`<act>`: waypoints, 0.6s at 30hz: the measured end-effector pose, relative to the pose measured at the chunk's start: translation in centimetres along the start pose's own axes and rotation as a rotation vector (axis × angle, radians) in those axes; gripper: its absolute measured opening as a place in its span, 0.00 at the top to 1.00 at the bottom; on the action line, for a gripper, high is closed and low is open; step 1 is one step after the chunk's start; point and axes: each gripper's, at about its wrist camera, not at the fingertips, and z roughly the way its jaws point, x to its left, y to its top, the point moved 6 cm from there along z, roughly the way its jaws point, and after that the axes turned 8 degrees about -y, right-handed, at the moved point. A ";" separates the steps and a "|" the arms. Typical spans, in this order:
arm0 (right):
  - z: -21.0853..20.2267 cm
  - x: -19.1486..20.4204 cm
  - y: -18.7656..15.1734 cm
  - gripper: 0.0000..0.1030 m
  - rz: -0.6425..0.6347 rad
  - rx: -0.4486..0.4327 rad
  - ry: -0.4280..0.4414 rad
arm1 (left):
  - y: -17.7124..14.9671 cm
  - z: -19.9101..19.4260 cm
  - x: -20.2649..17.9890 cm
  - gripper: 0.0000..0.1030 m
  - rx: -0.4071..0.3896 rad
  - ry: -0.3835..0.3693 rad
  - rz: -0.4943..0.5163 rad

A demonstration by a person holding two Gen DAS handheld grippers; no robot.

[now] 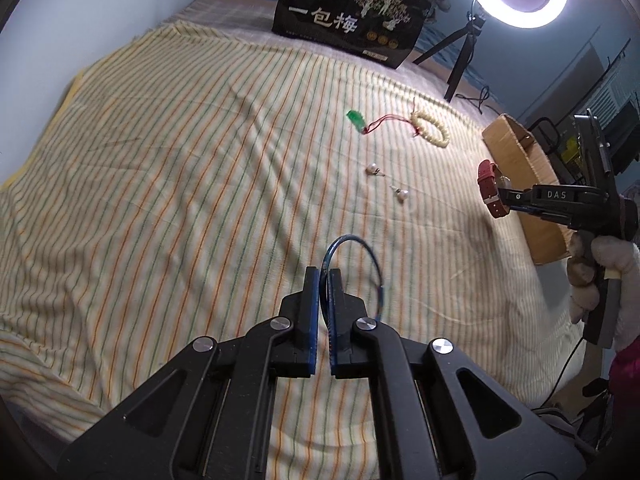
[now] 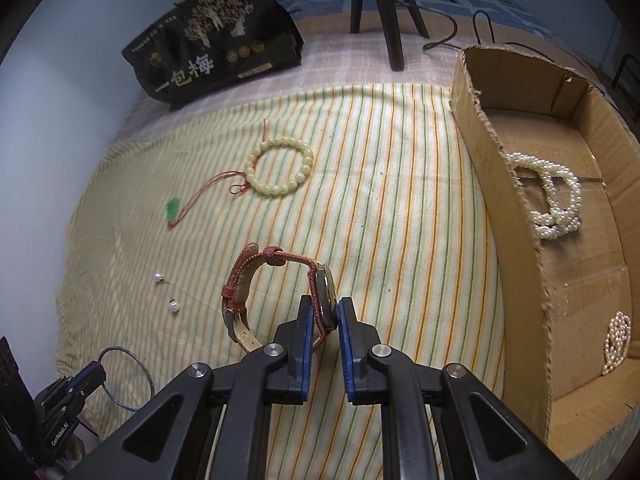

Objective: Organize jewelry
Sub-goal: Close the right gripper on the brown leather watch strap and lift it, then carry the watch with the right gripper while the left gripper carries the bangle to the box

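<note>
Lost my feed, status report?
Left gripper shut on blue bangle. Right gripper shut on red watch. Cardboard box beside, path clear.

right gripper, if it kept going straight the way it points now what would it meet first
Most likely the striped cloth. The right gripper, shut on the red-strap watch, points steeply down at bare cloth beside the cardboard box; depth is hard to judge.

Yellow striped cloth covers the bed. Open brown cardboard box at its right edge; white pearl strands inside. Cream bead bracelet mid-cloth, green pendant on red cord to its left, two pearl earrings nearer. Black printed carton and black tripod behind.
</note>
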 end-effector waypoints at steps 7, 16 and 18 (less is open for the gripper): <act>-2.3 -0.4 -0.8 0.91 -0.004 -0.049 0.012 | 0.3 -1.9 -1.3 0.99 -0.028 -0.014 0.019; -6.3 -1.4 -1.6 0.90 -0.023 -0.119 0.018 | 0.4 -3.8 -3.8 0.99 -0.054 -0.035 0.058; -7.2 -1.9 -1.8 0.90 -0.018 -0.136 0.021 | 0.4 -4.1 -4.3 0.99 -0.060 -0.037 0.068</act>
